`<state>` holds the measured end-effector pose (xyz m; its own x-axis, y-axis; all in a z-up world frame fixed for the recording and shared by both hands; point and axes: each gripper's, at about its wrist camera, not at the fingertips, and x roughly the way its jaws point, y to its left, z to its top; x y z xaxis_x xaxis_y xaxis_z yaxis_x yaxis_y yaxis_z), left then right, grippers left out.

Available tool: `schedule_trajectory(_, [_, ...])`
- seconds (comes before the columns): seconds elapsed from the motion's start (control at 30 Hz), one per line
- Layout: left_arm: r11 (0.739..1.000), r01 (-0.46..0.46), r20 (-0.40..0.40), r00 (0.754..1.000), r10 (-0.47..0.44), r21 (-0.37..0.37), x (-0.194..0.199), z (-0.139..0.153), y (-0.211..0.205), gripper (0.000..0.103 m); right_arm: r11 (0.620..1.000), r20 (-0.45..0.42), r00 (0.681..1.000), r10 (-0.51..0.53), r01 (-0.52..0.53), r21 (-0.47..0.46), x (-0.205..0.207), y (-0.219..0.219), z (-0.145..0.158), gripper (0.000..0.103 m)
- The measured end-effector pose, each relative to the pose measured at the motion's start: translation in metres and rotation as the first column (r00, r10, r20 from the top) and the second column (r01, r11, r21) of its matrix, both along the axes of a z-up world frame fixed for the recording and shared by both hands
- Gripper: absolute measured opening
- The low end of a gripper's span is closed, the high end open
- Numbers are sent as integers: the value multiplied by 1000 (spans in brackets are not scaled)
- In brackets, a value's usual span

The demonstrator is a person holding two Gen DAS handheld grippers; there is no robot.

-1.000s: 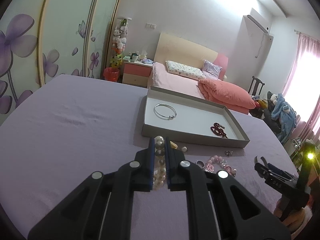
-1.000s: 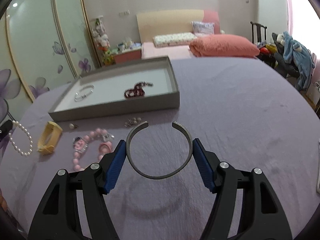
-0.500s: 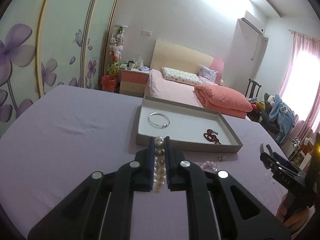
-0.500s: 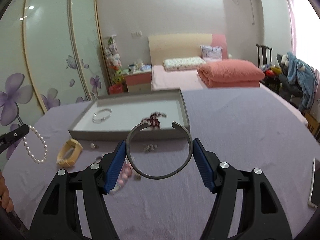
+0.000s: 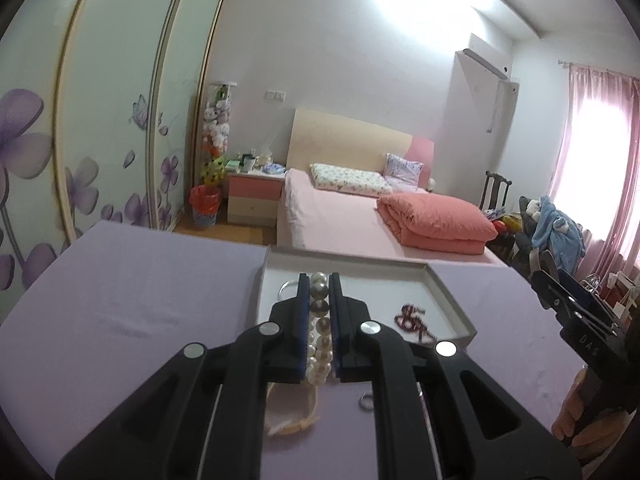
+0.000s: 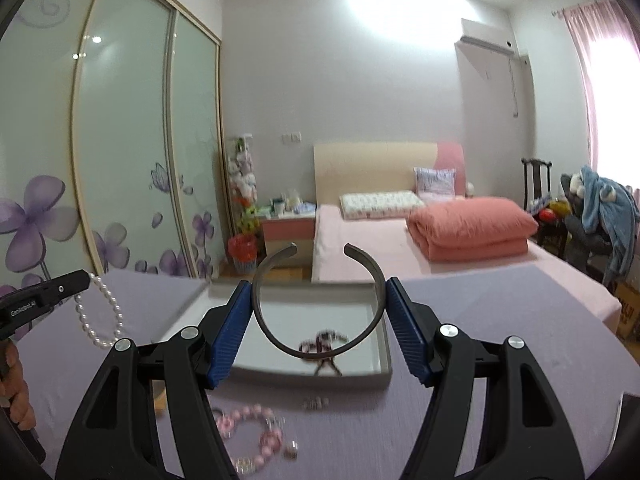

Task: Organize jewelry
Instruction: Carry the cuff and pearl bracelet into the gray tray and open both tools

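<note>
My left gripper (image 5: 320,308) is shut on a white pearl bracelet (image 5: 320,344) and holds it up above the purple table, in front of the grey tray (image 5: 452,300). The bracelet hangs from that gripper at the left of the right wrist view (image 6: 100,316). My right gripper (image 6: 320,316) is shut on a dark open cuff bangle (image 6: 320,304), raised over the near edge of the tray (image 6: 384,344). A silver bangle (image 5: 290,286) and a dark red beaded piece (image 5: 412,320) lie in the tray.
On the table before the tray lie a pink bead bracelet (image 6: 256,436), a yellow bangle (image 5: 292,412), a small ring (image 5: 365,401) and small earrings (image 6: 316,402). A bed (image 6: 440,232) and wardrobe doors stand beyond the table.
Both grippers have risen and tilted up, carrying their pieces toward the tray. The loose jewelry on the table has dropped lower in both views.
</note>
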<state>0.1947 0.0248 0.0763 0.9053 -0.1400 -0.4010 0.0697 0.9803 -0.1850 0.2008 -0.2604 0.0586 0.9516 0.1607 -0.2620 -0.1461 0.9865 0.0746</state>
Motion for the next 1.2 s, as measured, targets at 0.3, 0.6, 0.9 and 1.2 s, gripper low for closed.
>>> schedule_trajectory(0.3, [999, 46, 27, 999, -46, 2, 44, 10, -15, 10, 999, 61, 998, 30, -31, 23, 35, 4, 3, 67])
schedule_trajectory(0.6, [997, 72, 30, 997, -72, 10, 96, 4, -26, 10, 997, 58, 997, 41, -45, 59, 73, 11, -12, 67])
schedule_trajectory(0.9, [998, 67, -24, 997, -67, 4, 133, -25, -28, 10, 998, -14, 999, 40, -39, 55, 96, 18, -39, 67])
schedule_trajectory(1.2, [998, 67, -95, 993, -66, 5, 157, -59, -31, 10, 998, -111, 993, 44, -38, 54, 115, 23, -57, 68])
